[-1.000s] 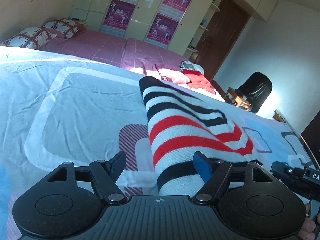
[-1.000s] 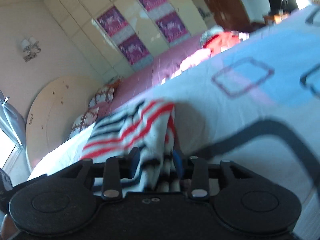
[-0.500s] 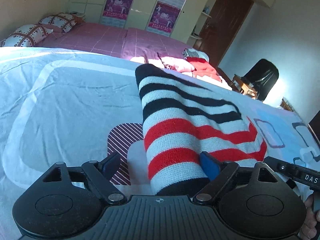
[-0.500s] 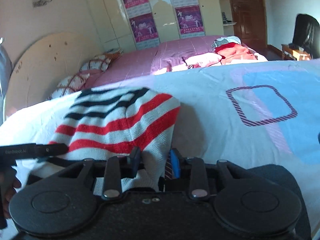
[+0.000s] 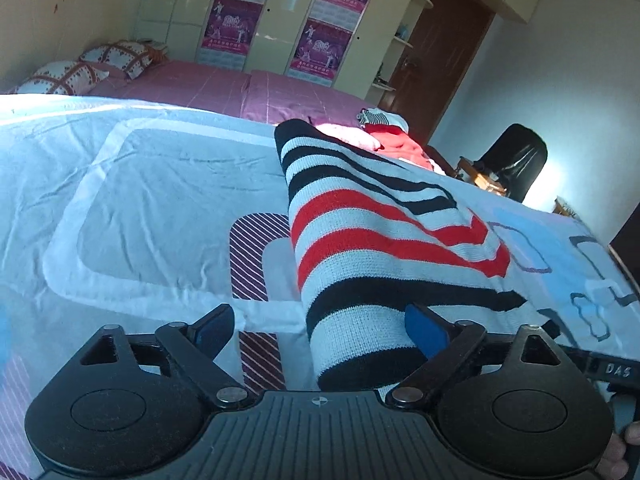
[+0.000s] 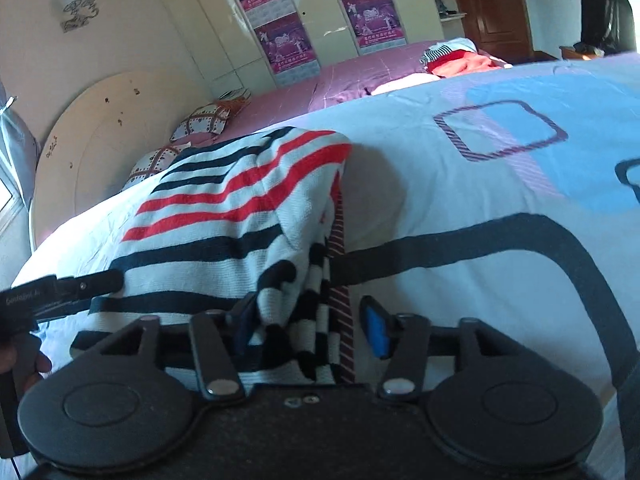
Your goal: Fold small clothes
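A small knitted sweater (image 5: 372,232) with white, black and red stripes lies folded lengthwise on the light blue bedsheet (image 5: 160,200). My left gripper (image 5: 320,332) is open at its near end, with the hem lying between the spread fingers. In the right wrist view the sweater (image 6: 240,208) lies left of centre. My right gripper (image 6: 308,328) is open, and the sweater's near right corner lies loose between its fingers. The left gripper's body (image 6: 60,292) shows at the left edge of that view.
A pile of red and pink clothes (image 5: 392,140) lies on the pink bed (image 5: 220,84) behind. Patterned pillows (image 5: 80,68) lie at the far left. A black chair (image 5: 516,160) and a brown door (image 5: 440,52) stand at the right. Wardrobes with posters (image 5: 280,20) line the back wall.
My right gripper has opened and let go of the sweater's corner, which now lies down on the bed. The left gripper stayed open at the hem and shifted slightly.
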A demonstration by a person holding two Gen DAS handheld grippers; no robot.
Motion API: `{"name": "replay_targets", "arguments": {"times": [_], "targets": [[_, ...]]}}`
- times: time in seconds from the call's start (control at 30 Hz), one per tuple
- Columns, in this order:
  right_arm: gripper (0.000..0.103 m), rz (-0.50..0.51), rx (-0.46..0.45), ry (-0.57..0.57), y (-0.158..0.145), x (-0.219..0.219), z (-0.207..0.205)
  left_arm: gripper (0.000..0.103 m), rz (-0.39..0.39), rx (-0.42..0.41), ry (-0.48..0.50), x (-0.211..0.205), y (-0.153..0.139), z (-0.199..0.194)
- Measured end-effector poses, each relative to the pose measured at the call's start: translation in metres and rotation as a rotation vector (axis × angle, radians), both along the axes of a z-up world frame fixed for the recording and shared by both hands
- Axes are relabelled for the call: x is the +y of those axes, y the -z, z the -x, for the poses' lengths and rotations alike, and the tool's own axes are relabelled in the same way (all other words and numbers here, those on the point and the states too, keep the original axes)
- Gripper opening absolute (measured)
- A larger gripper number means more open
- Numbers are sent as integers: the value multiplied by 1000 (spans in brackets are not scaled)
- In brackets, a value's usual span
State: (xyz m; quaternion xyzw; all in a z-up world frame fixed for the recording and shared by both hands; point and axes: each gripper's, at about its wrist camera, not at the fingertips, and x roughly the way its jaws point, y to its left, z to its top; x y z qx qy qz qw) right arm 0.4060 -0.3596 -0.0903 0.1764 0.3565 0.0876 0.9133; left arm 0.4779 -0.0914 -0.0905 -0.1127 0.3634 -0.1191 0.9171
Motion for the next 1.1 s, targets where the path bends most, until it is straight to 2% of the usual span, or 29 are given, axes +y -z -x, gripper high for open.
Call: {"name": "replay_targets", "arguments": {"times": [0.07, 0.17, 0.33, 0.43, 0.5, 0.57, 0.63, 0.7, 0.77, 0.8, 0.87, 0.93, 1.0, 1.1], "targets": [[57, -50, 8, -1, 3, -8, 1, 96, 6, 18, -11, 1, -2, -2], [58, -51, 8, -24, 3, -10, 1, 96, -34, 8, -7, -3, -6, 0], [61, -62, 12, -52, 4, -13, -3, 96, -53, 15, -15, -4, -12, 4], [57, -91, -12, -52, -8, -18, 0, 96, 5, 14, -3, 1, -19, 17], [56, -116, -36, -88, -11, -21, 5, 96, 29, 28, 7, 4, -13, 29], [56, -87, 36, -144, 1, -20, 3, 96, -18, 88, 28, 2, 6, 38], [56, -52, 8, -201, 5, -20, 7, 96, -39, 45, 40, 1, 10, 50], [56, -110, -2, -202, 0, -30, 7, 96, 22, 40, 36, 6, 4, 49], [58, -207, -62, -176, -6, -48, 5, 96, 124, 21, 36, 15, -1, 43], [59, -266, -62, -161, -6, -57, -2, 96, 175, 26, 33, 19, -2, 36], [59, -365, -31, -157, -1, -69, -20, 96, 274, 48, 37, 25, 1, 18], [59, -414, 11, -184, 8, -73, -39, 96, 337, 105, 47, 29, 9, -2], [59, -447, 79, -198, 23, -74, -56, 96, 364, 177, 73, 28, 18, -18], [58, -527, 82, -219, 34, -80, -63, 95, 362, 200, 123, 24, 21, -28]]}}
